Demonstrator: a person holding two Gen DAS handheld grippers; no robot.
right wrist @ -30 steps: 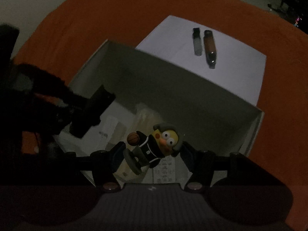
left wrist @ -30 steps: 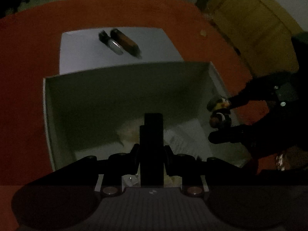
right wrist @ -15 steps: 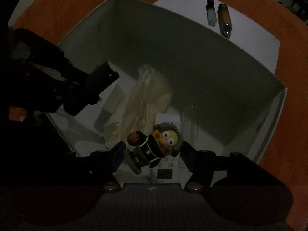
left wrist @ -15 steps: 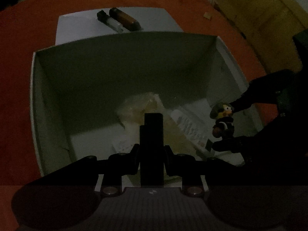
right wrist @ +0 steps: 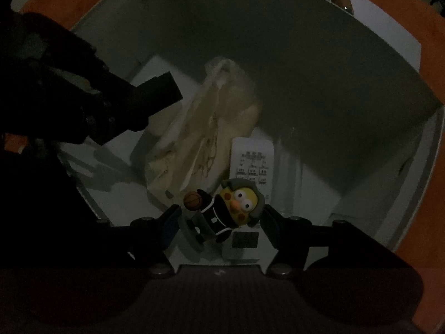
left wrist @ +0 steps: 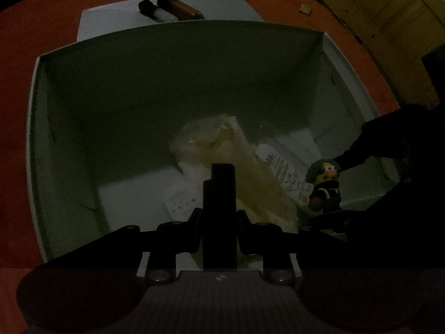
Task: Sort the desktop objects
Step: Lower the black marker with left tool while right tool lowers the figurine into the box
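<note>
Two claws are hanging over one open white box [left wrist: 36, 139] that is sitting on the orange-red worktop [left wrist: 16, 83]. The right claw [right wrist: 219, 217] is clamped on one small duck figurine [right wrist: 228, 208], its two fingers pressing on the toy from either side; the figurine, with a yellow face, a grey hood, dark clothes and one tiny basketball in its hand, is being held above the box floor near the box's near wall. In the left wrist view the same figurine [left wrist: 324, 186] is showing at the right side of the box, between the right claw's [left wrist: 328, 192] dark fingers. The left claw [left wrist: 219, 194] is pointing down into the middle of the box with its fingers drawn together; nothing can be seen between them.

On the box floor one crumpled, pale translucent bag [right wrist: 200, 128] is lying, and beside it one white printed card [right wrist: 251, 164] is lying flat; a second printed slip [left wrist: 180, 201] is peeking out near the left claw. Beyond the box, one white sheet [left wrist: 111, 19] is lying on the worktop, carrying two small tubes side by side: one dark and clear [left wrist: 151, 9], one brownish [left wrist: 180, 7].
</note>
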